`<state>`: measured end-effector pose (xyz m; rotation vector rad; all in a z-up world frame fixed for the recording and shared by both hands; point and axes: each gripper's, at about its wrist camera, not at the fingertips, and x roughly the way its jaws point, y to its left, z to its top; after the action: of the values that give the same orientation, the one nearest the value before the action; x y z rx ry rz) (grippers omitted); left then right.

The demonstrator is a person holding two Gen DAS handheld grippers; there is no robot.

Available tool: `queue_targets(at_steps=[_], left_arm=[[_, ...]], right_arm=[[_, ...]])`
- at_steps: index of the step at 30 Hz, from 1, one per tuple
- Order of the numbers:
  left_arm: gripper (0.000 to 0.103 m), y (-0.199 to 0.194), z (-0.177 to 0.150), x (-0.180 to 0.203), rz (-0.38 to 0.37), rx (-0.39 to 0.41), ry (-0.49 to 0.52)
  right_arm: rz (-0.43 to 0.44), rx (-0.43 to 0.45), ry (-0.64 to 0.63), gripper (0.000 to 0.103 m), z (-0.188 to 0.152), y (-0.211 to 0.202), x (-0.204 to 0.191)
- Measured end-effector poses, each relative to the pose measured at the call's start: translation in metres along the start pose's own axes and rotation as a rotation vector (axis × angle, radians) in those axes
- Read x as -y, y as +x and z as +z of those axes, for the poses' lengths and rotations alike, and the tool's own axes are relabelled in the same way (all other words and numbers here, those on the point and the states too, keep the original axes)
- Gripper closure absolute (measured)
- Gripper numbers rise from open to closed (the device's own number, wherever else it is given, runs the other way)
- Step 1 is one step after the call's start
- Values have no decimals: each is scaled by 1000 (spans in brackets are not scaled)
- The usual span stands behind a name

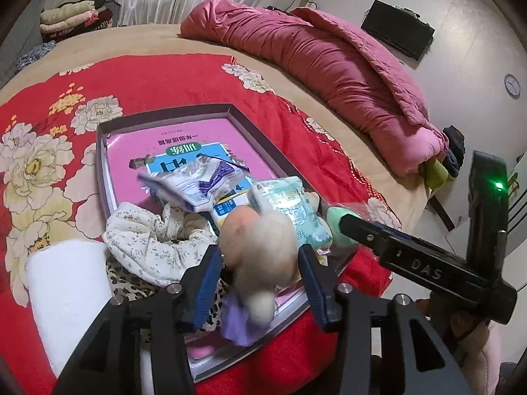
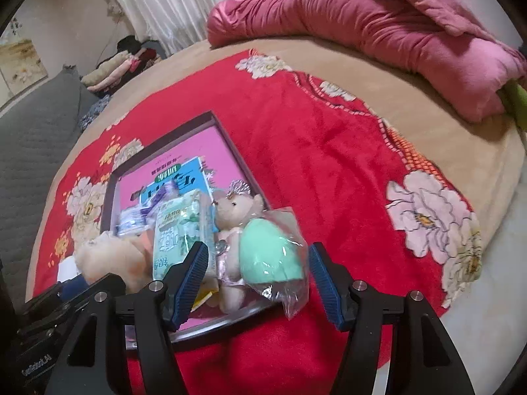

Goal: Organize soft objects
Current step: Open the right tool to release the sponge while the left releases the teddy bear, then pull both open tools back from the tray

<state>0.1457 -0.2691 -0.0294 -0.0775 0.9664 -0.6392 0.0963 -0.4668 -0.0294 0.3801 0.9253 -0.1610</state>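
A shallow grey box (image 1: 164, 113) (image 2: 164, 125) with a pink book inside lies on the red floral blanket. It holds tissue packs (image 1: 197, 181) (image 2: 179, 230), a floral cloth (image 1: 148, 240) and a small bear (image 2: 235, 217). My left gripper (image 1: 260, 263) is open around a blurred cream plush toy (image 1: 263, 250), which also shows in the right wrist view (image 2: 112, 260); contact is unclear. My right gripper (image 2: 258, 263) is open over a mint green sponge in clear wrap (image 2: 270, 256) at the box's near corner. The right gripper also shows in the left wrist view (image 1: 349, 227).
A rolled pink quilt (image 1: 329, 62) (image 2: 378, 26) lies along the bed's far side. A white roll (image 1: 69, 289) sits left of the box. Folded clothes (image 1: 72, 16) are stacked at the far left. A grey mattress (image 2: 33, 151) is at the left.
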Motion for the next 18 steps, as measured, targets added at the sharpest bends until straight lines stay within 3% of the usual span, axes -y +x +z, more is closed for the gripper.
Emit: queue_targets(at_steps=[9,12,14,18], left_arm=[[50,-11,-2,0,5,17,0],[43,-20,-3,1,10,32,8],[42,-27,-4,1,12,44,10],[42,-44,-4,0,21,69,5]], right_arm=[[-1,87,-44,37,-3,-37,-12],[2,124,-83,37,-4,-50,-25],[-1,142,-101,30,-3,-57,-32],[4,182,-124,29,-6,-72,-44]])
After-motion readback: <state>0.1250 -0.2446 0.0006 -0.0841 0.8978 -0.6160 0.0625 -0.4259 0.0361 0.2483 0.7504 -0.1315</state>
